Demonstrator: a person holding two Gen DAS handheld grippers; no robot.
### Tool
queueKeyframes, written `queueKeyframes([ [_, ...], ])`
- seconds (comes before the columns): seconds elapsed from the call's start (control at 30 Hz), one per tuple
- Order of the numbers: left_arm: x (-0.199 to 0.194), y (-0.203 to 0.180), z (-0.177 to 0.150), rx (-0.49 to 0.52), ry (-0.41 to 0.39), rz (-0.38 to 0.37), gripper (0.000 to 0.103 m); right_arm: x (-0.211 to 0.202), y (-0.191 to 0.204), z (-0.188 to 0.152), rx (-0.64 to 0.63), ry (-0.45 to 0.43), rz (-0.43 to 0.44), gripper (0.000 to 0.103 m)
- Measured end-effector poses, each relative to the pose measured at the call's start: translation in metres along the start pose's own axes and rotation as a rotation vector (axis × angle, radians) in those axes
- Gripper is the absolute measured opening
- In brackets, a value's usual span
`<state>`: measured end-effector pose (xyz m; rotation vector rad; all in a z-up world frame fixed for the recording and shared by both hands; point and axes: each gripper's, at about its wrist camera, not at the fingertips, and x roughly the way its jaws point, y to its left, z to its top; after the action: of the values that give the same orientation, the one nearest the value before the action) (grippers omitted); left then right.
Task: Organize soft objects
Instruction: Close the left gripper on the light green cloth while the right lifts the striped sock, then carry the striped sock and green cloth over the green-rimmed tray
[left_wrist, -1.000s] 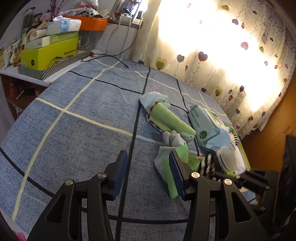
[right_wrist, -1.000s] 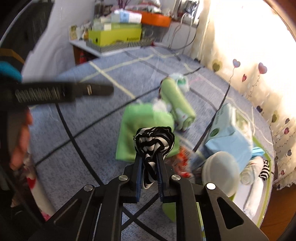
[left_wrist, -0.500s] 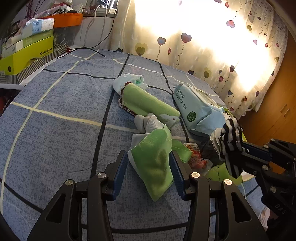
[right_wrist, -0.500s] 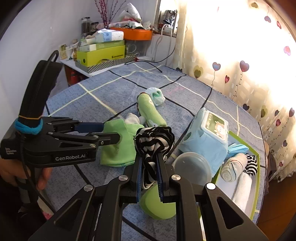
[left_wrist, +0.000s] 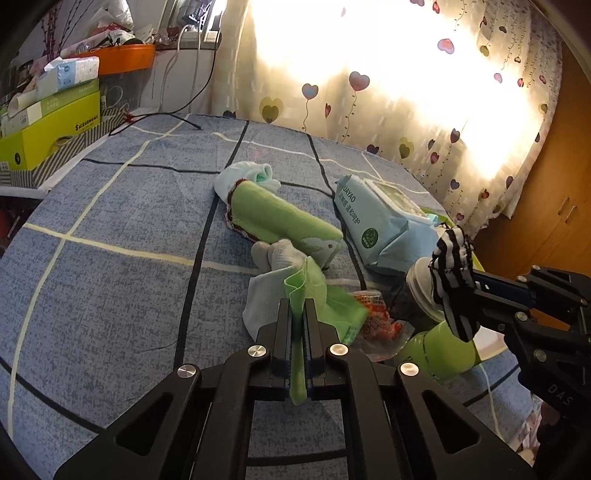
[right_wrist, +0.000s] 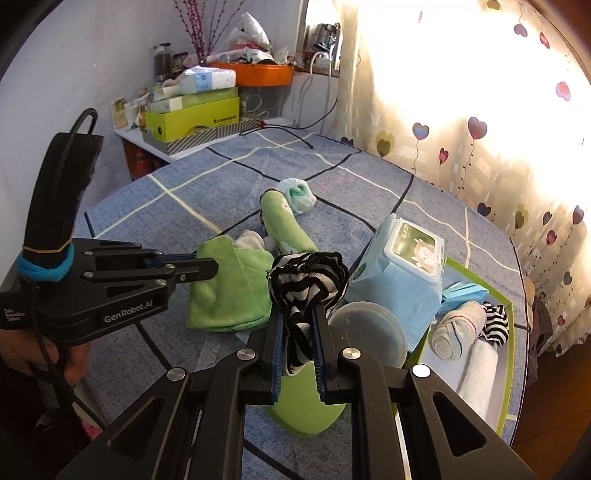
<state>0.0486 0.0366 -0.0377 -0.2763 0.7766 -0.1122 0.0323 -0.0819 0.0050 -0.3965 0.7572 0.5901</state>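
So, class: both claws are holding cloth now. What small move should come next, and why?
Probably carry the striped sock in the right claw over to the green-rimmed tray, since rolled soft items already lie there, while the left claw holds the green cloth.

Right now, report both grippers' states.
Left gripper: shut on the green cloth.
Right gripper: shut on the striped sock.
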Motion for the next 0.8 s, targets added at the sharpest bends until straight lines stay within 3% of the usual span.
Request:
queueKeyframes([
  [0.47,-0.046,-0.017,0.021,0.031,-0.117,-0.011,0.004,-0.024,-0.014,0.000,0.045,-0.081,-0.003,0.013],
  [0.8,-0.060,-0.041,0.036,0.062,-0.160,-0.027,0.004,-0.044,-0.030,-0.004,0.086,-0.136,-0.013,0.013],
])
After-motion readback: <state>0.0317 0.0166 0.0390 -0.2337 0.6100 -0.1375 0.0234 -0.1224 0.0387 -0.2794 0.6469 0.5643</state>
